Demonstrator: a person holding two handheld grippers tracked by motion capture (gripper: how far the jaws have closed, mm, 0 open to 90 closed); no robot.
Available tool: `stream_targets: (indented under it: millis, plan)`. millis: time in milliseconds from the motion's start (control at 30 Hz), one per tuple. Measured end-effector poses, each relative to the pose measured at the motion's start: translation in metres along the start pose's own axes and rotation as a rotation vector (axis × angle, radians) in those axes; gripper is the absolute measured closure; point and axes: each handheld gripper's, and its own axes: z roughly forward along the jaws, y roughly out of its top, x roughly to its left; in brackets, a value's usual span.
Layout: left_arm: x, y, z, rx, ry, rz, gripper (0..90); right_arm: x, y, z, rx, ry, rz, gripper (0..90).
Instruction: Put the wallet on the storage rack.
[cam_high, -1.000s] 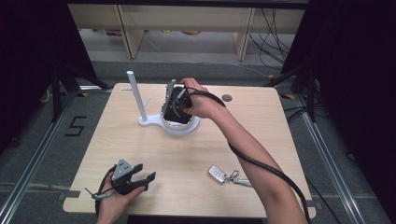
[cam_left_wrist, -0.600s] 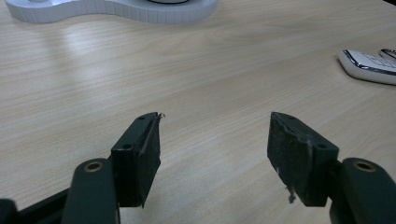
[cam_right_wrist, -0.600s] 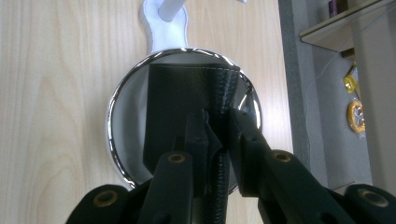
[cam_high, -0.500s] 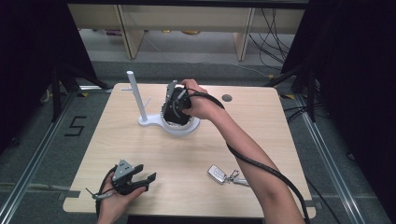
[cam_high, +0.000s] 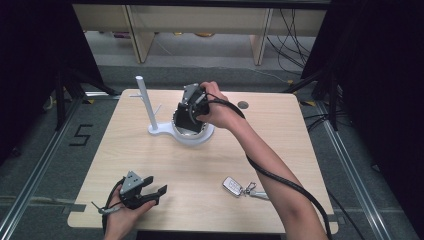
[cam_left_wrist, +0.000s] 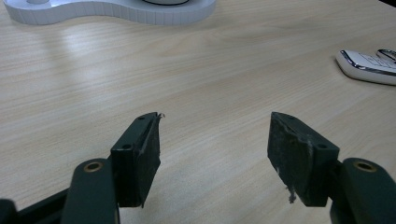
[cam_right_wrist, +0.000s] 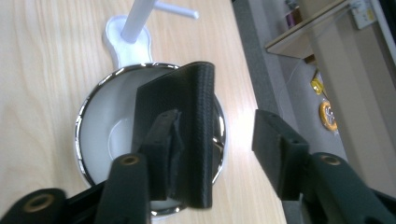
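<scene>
Partly hidden behind wallet (cam_right_wrist: 187, 135): bowl (cam_right_wrist: 100, 140)

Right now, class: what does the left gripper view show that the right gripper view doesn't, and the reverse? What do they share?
Left gripper view: a key fob lying flat. Right gripper view: a black textured case over a chrome-rimmed dish, plus a white post and shelving. Both: the white stand's base and the wooden table.
</scene>
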Motion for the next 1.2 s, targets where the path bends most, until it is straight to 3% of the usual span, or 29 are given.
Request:
stream_targets:
  millis: [67, 100, 133, 167, 200, 233, 300, 367, 400, 433, 467, 533, 567, 667, 733, 800, 833, 867, 900, 967, 1100, 1200]
  plan:
    - [0.0, 0.001, 0.0, -0.002, 0.006, 0.001, 33.9, 0.001, -0.008, -0.013, -0.004, -0.003, 0.062, 46.8]
    - [0.0, 0.001, 0.0, -0.002, 0.006, 0.001, 33.8, 0.001, -0.008, -0.013, -0.004, -0.003, 0.062, 46.8]
    - [-0.001, 0.001, 0.0, -0.008, 0.003, -0.003, 33.7, 0.003, -0.018, -0.024, 0.0, -0.012, 0.105, 45.4]
    - [-0.001, 0.001, 0.0, -0.01, -0.001, -0.002, 33.7, 0.003, -0.018, -0.024, 0.0, -0.012, 0.105, 45.4]
    - [-0.002, 0.001, 0.0, -0.012, -0.002, -0.001, 33.1, 0.005, -0.033, -0.037, -0.002, 0.02, 0.172, 42.8]
    - [-0.002, 0.002, 0.0, -0.011, 0.001, -0.001, 33.1, 0.005, -0.033, -0.037, -0.002, 0.02, 0.172, 42.8]
    - [-0.004, 0.002, 0.001, -0.016, -0.002, 0.001, 32.1, 0.01, -0.06, -0.054, -0.02, 0.001, 0.243, 42.0]
    - [-0.005, 0.003, 0.001, -0.02, -0.003, 0.0, 31.7, 0.017, -0.078, -0.065, -0.02, 0.011, 0.309, 42.9]
    - [-0.006, 0.003, 0.001, -0.02, -0.003, -0.001, 31.7, 0.017, -0.078, -0.065, -0.02, 0.011, 0.309, 43.8]
    - [-0.006, 0.003, 0.002, -0.026, -0.012, -0.001, 31.5, 0.021, -0.087, -0.07, -0.03, 0.028, 0.35, 45.5]
    - [-0.006, 0.003, 0.002, -0.026, -0.011, -0.001, 31.3, 0.03, -0.108, -0.081, -0.037, 0.032, 0.399, 48.6]
    - [-0.007, 0.003, 0.001, -0.027, -0.011, 0.0, 31.2, 0.033, -0.115, -0.084, -0.035, 0.025, 0.417, 51.4]
    - [-0.007, 0.004, 0.002, -0.033, -0.019, 0.0, 31.2, 0.043, -0.132, -0.092, -0.023, 0.036, 0.469, 58.2]
    - [-0.007, 0.005, 0.002, -0.04, -0.036, -0.001, 31.3, 0.053, -0.15, -0.099, -0.018, 0.053, 0.517, 63.0]
    - [-0.009, 0.006, 0.003, -0.047, -0.042, -0.005, 31.8, 0.068, -0.173, -0.109, 0.013, 0.063, 0.589, 66.6]
    - [-0.01, 0.007, 0.003, -0.052, -0.048, 0.004, 32.1, 0.072, -0.181, -0.111, 0.008, 0.061, 0.605, 67.6]
    - [-0.011, 0.008, 0.004, -0.058, -0.051, 0.007, 32.3, 0.079, -0.193, -0.118, 0.025, 0.086, 0.645, 68.7]
    - [-0.011, 0.009, 0.003, -0.058, -0.05, 0.012, 32.3, 0.079, -0.193, -0.118, 0.025, 0.086, 0.645, 68.7]
    - [-0.012, 0.009, 0.003, -0.059, -0.051, 0.014, 32.7, 0.086, -0.203, -0.12, 0.028, 0.085, 0.678, 69.4]
    - [-0.013, 0.01, 0.004, -0.058, -0.055, 0.021, 33.0, 0.09, -0.209, -0.126, 0.069, 0.115, 0.682, 69.7]
    - [-0.015, 0.011, 0.006, -0.057, -0.072, 0.026, 33.3, 0.096, -0.216, -0.13, 0.099, 0.118, 0.693, 70.8]
    - [-0.017, 0.014, 0.005, -0.055, -0.081, 0.035, 35.4, 0.099, -0.22, -0.136, 0.131, 0.145, 0.698, 77.1]
